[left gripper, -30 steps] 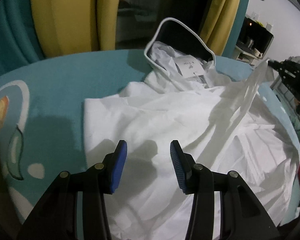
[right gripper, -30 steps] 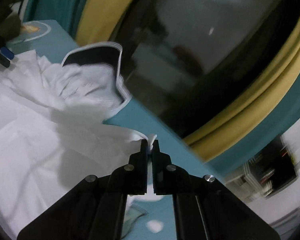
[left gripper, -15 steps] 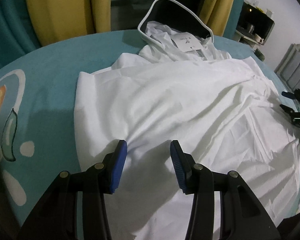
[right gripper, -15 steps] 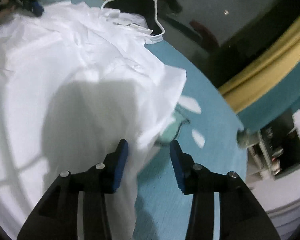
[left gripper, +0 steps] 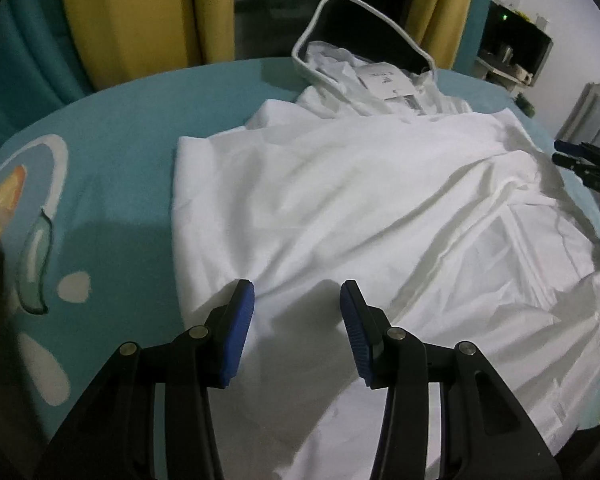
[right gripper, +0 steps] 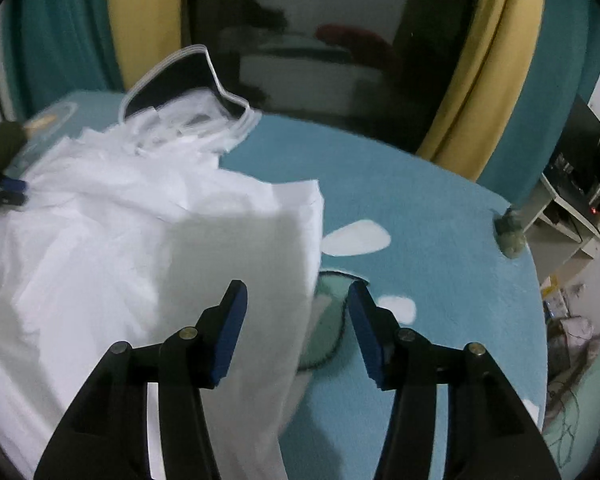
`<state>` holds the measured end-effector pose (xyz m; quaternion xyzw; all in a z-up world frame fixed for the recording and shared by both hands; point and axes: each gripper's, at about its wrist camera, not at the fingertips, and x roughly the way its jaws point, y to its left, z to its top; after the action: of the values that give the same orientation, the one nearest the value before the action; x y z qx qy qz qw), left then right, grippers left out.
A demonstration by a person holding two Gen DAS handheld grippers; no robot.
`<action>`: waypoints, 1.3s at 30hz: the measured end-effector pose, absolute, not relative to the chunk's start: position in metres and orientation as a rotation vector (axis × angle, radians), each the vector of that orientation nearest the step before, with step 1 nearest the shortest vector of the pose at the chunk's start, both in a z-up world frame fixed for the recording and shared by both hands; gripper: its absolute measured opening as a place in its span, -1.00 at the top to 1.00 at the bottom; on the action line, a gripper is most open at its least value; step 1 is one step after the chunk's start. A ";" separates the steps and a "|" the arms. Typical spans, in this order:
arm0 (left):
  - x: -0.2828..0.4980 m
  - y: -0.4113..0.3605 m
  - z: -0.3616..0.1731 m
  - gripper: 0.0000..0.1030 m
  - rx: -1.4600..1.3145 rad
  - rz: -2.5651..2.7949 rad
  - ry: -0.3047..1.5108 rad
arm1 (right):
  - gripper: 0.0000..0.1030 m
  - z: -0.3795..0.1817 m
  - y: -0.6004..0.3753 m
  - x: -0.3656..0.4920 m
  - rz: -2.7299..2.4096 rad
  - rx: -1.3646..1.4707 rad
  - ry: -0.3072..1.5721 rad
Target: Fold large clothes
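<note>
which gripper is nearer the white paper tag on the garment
Left, probably. The left gripper faces the tag across the garment's body; the right gripper is at the side edge.

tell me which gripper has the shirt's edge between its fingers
The right gripper: the white garment's side edge falls between its open fingers, teal bedsheet beyond. The left gripper is open too, but hovers over the garment's middle.

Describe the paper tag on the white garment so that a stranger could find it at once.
Start from the teal bed cover and the white garment spread on it. Go to its far end, where a dark hood with white edging stands up. The paper tag lies just below that opening: a small flat rectangle with faint print.
</note>
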<state>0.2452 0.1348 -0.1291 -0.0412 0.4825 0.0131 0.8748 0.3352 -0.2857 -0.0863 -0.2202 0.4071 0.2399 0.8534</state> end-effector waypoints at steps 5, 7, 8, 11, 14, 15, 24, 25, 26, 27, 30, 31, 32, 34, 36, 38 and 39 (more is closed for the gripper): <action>0.258 0.154 -0.120 0.08 -0.094 0.088 0.999 | -0.08 -0.100 -0.269 0.332 0.437 -0.651 0.880; 0.270 0.159 -0.112 0.08 -0.084 0.087 0.980 | -0.09 -0.092 -0.270 0.337 0.421 -0.622 0.906; 0.279 0.160 -0.107 0.08 -0.081 0.075 0.969 | -0.09 -0.085 -0.268 0.341 0.420 -0.610 0.894; 0.308 0.162 -0.098 0.08 -0.082 0.058 0.946 | -0.09 -0.065 -0.250 0.355 0.448 -0.606 0.822; 0.335 0.159 -0.090 0.08 -0.103 0.020 0.906 | -0.09 -0.050 -0.209 0.376 0.488 -0.624 0.729; 0.342 0.159 -0.089 0.08 -0.117 0.007 0.897 | -0.09 -0.049 -0.194 0.385 0.508 -0.630 0.698; 0.380 0.169 -0.101 0.08 -0.216 0.042 0.896 | 0.03 -0.059 -0.071 0.443 0.569 -0.626 0.574; 0.382 0.171 -0.103 0.08 -0.221 0.041 0.902 | 0.15 -0.063 -0.062 0.448 0.562 -0.635 0.567; 0.384 0.171 -0.105 0.08 -0.222 0.039 0.906 | 0.18 -0.068 -0.055 0.452 0.555 -0.644 0.564; 0.386 0.172 -0.107 0.08 -0.220 0.038 0.912 | 0.23 -0.071 -0.054 0.453 0.560 -0.641 0.566; 0.390 0.174 -0.110 0.08 -0.216 0.036 0.928 | 0.94 -0.081 -0.051 0.454 0.598 -0.662 0.593; 0.391 0.174 -0.110 0.08 -0.216 0.035 0.931 | 0.94 -0.084 -0.053 0.447 0.614 -0.692 0.593; 0.392 0.175 -0.109 0.08 -0.213 0.034 0.932 | 0.94 -0.085 -0.055 0.444 0.620 -0.722 0.585; 0.396 0.176 -0.106 0.08 -0.203 0.026 0.929 | 0.95 -0.086 -0.062 0.423 0.636 -0.802 0.556; 0.402 0.177 -0.101 0.08 -0.196 0.027 0.921 | 0.95 -0.084 -0.072 0.408 0.637 -0.851 0.539; 0.413 0.177 -0.094 0.08 -0.202 0.012 0.903 | 0.95 -0.082 -0.085 0.392 0.646 -0.883 0.532; 0.417 0.176 -0.092 0.08 -0.205 0.008 0.894 | 0.95 -0.082 -0.090 0.385 0.654 -0.895 0.534</action>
<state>0.4172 0.1764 -0.0915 -0.0989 0.4317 0.0038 0.8966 0.3852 -0.0897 -0.0817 -0.4198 0.2503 0.3070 0.8167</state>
